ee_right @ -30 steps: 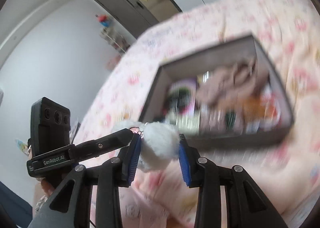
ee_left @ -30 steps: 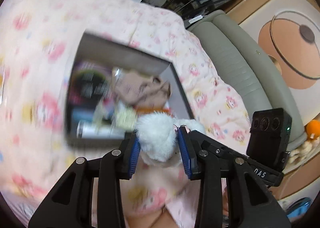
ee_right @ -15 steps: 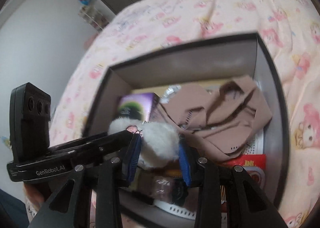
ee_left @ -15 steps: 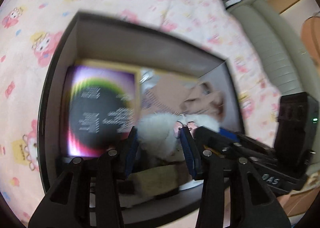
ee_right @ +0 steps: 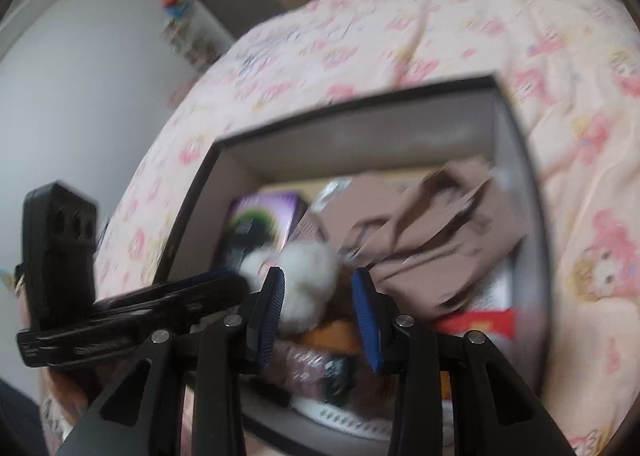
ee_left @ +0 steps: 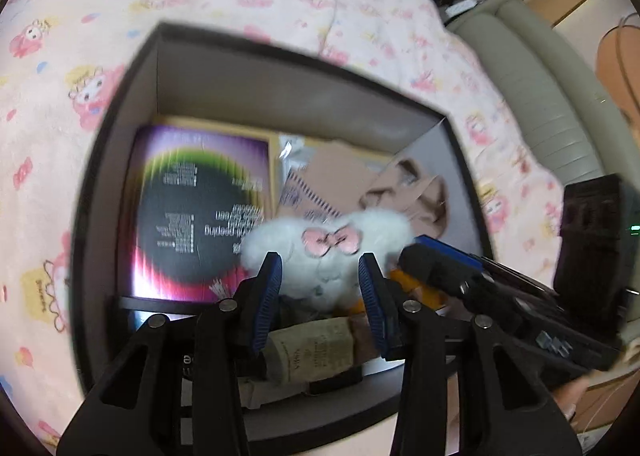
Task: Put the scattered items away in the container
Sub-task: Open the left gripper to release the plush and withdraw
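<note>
A white fluffy plush (ee_left: 280,236) with a pink bow hangs low inside the dark open box (ee_left: 100,183), above the things in it. My left gripper (ee_left: 320,270) has the plush between its blue pads; its jaws are closing and both pads touch the fur. In the right wrist view the plush (ee_right: 308,268) leans on the left pad of my right gripper (ee_right: 319,284). A gap shows at that gripper's right pad, and its jaws are closing too. Each gripper's finger reaches in from the side of the other view.
The box (ee_right: 360,143) sits on a pink cartoon-print blanket (ee_left: 60,55). Inside lie a purple packet (ee_left: 192,215), a beige garment (ee_right: 432,240), a red pack (ee_right: 476,322), an orange item and a beige roll (ee_left: 316,348). A grey sofa (ee_left: 532,95) stands to the right.
Both grippers carried the plush from over the blanket in front of the box to above it and down into it. The plush now sits off the right gripper's right pad.
</note>
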Motion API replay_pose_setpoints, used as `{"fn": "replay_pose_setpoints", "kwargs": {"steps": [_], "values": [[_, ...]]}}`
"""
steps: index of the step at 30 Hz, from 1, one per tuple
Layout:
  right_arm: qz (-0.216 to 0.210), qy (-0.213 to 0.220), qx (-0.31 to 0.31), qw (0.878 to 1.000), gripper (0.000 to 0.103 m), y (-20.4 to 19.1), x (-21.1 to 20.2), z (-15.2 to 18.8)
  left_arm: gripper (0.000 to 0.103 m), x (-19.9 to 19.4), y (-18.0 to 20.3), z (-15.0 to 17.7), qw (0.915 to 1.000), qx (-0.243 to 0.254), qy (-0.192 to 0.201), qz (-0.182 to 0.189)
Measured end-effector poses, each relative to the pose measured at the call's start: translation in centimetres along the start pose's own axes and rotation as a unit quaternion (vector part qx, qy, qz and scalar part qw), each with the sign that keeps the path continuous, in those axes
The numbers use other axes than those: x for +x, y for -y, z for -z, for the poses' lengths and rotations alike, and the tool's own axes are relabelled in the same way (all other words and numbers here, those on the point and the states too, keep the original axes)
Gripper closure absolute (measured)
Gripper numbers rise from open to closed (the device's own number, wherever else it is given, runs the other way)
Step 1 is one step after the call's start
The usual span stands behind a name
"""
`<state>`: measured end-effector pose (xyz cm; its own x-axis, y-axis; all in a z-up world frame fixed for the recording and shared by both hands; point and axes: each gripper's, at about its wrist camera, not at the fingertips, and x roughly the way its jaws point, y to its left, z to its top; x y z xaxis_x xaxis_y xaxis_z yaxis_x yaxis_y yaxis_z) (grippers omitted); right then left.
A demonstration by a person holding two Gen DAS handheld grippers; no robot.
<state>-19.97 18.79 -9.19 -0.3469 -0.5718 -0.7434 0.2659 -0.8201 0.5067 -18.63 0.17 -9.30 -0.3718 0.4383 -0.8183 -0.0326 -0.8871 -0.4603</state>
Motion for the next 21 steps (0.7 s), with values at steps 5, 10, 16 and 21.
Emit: {"fn": "replay_pose_setpoints", "kwargs": {"steps": [5, 10, 16, 21], "values": [[0.038, -0.016, -0.017, 0.999, 0.073, -0.2, 1.3, 0.4, 0.064, 0.7, -0.1, 0.0, 0.9999, -0.007, -0.005, 0.009], [0.066, 0.004, -0.021, 0.998, 0.073, -1.0, -0.4, 1.4, 0.063, -1.4, 1.4, 0.8, 0.999, 0.022, 0.036, 0.01], [0.121, 0.063, -0.047, 0.99, 0.072, -5.0, -4.5, 3.4, 0.059, -5.8, 3.2, 2.5, 0.9957, 0.058, 0.072, 0.005], [0.099, 0.072, -0.053, 0.991, 0.072, -8.3, -6.4, 5.5, 0.059, -10.1, 2.7, 4.7, 0.994, 0.072, 0.081, 0.001]]}}
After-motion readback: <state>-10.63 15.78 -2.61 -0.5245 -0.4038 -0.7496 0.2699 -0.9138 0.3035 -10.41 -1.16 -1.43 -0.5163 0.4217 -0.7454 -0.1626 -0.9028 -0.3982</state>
